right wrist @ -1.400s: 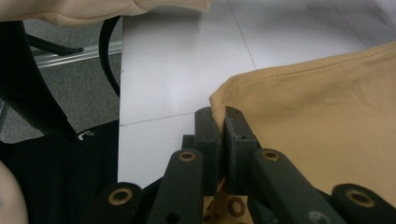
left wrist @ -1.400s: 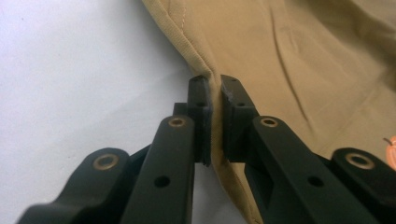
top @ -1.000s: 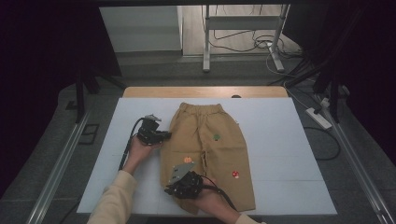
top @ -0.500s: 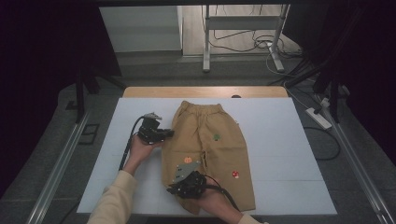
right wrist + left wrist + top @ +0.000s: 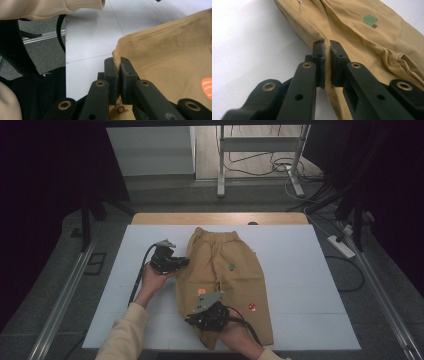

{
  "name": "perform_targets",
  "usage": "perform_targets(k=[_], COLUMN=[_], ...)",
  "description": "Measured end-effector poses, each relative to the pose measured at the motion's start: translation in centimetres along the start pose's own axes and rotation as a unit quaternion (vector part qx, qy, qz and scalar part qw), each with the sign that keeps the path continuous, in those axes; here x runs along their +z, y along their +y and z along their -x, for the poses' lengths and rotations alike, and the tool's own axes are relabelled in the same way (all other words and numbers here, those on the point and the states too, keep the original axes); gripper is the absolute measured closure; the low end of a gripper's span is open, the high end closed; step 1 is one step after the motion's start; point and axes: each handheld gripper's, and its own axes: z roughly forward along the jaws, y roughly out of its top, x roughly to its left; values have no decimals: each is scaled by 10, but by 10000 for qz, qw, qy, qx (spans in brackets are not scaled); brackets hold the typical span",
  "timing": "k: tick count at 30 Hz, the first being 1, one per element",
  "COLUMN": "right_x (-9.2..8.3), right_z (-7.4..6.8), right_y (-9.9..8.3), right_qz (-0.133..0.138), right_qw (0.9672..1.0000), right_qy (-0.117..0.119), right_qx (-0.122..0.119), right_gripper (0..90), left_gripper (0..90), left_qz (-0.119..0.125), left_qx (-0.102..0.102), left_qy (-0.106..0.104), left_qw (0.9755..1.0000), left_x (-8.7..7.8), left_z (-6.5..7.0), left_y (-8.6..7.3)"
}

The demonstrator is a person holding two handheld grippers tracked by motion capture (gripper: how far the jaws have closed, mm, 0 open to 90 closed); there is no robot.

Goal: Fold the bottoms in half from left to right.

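Tan children's trousers (image 5: 235,270) lie flat on the white table (image 5: 300,270), waistband at the far side, with small tree and mushroom patches. My left gripper (image 5: 184,263) is at their left side seam, shut on a fold of the tan cloth (image 5: 362,37); its jaws (image 5: 326,46) pinch that edge. My right gripper (image 5: 193,321) is near the front, at the hem of the left leg. In the right gripper view the right gripper (image 5: 118,62) is shut on the corner of the tan hem (image 5: 170,57), which is raised a little off the table.
A wooden strip (image 5: 165,218) borders the table's far edge. Metal rails (image 5: 60,305) run along both sides. On the floor at the right lie a power strip (image 5: 341,246) and cables. A beige sleeve (image 5: 50,8) and a black cable (image 5: 60,30) are close to the right gripper.
My right gripper has shifted slightly to the right and risen a little, taking the trouser hem along. The left gripper has stayed in place.
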Motion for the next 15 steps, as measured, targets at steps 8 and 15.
perform_targets(k=[8, 15], right_x=[-11, -19], right_z=[7, 9], right_y=[-7, -11], right_qz=[34, 76], right_qw=[9999, 9997], right_qy=[-33, -67], right_qx=[152, 236], right_gripper=[852, 852], left_gripper=[831, 831], left_qz=[45, 35], left_qx=[15, 66], left_qy=[-67, -83], left_qw=[10000, 9999], left_x=[1, 5], left_z=[3, 9], left_y=[8, 15])
